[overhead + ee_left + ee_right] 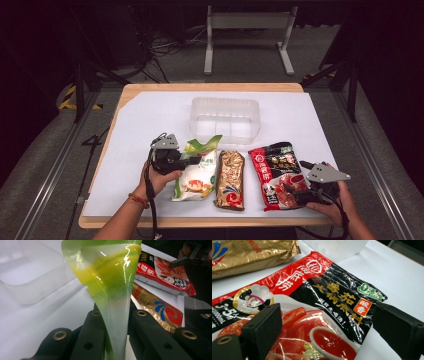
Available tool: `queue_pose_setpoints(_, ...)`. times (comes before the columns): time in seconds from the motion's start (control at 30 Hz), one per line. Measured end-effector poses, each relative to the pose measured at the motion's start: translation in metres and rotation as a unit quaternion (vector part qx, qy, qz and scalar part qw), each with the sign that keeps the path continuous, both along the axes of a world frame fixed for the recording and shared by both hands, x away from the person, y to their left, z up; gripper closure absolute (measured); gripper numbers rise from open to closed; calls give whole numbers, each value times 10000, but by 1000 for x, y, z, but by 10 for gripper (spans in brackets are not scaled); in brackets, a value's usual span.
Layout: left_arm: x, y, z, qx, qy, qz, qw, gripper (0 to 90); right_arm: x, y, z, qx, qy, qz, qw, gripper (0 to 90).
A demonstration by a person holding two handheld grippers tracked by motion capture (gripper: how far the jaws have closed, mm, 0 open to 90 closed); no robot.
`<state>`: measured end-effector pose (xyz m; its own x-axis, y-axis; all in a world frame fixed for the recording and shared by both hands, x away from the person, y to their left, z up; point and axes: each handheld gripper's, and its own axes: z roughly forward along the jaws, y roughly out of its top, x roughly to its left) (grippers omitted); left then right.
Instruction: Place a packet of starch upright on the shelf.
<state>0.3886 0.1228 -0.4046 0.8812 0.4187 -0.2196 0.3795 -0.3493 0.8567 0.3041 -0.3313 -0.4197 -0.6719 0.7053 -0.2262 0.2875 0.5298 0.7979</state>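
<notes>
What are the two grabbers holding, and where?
The left gripper pinches the green bag by its flat edge. The right gripper holds nothing; its jaws stand open over the red packet.

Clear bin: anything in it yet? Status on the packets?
Done: nothing; the clear bin sits empty at the back of the table. In hand: the left gripper is shut on the top edge of the green-and-white packet, which is lifted at that edge. The right gripper is open over the red-and-black packet. Left: likely all three packets go in, including the untouched gold packet.
</notes>
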Motion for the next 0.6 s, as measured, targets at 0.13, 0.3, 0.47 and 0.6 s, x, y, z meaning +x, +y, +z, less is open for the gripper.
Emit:
queue_pose_setpoints(0.13,-6,2,9,-43,-268,128,9996,860,0,-3,1,103,-7,-72,9999,91)
queue_pose_setpoints(0.3,-11,3,15,-12,-604,314,9977,862,0,-3,1,93,-10,-50,9999,91)
queue_pose_setpoints(0.47,-13,5,18,-6,-724,346,9968,864,0,-2,1,40,-14,-26,10000,92)
queue_pose_setpoints(0.6,-16,5,22,-18,-834,379,9958,864,0,-2,1,41,-16,-38,10000,91)
